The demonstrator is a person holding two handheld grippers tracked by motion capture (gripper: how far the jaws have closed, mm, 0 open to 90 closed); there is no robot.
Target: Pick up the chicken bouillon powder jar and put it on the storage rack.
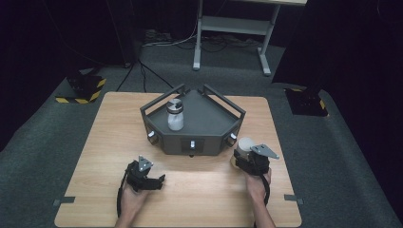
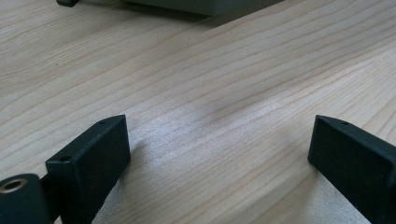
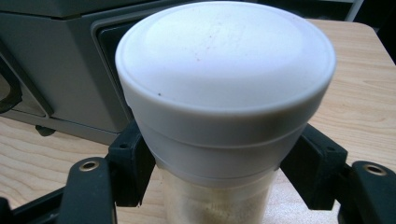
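While clamped jar [image 3: 224, 107] touches table [image 1: 109, 142], tray [image 1: 199, 128] stands just beyond.

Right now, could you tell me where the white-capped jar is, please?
In the high view the white-capped jar stands at the table's right, between the right gripper's jaws, beside the grey tray's front right corner.

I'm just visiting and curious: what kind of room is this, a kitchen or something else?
Probably a lab or recording studio, not a kitchen: dark curtains surround a lone wooden table, hazard-striped stand bases sit on grey carpet, and a person works handheld grippers.
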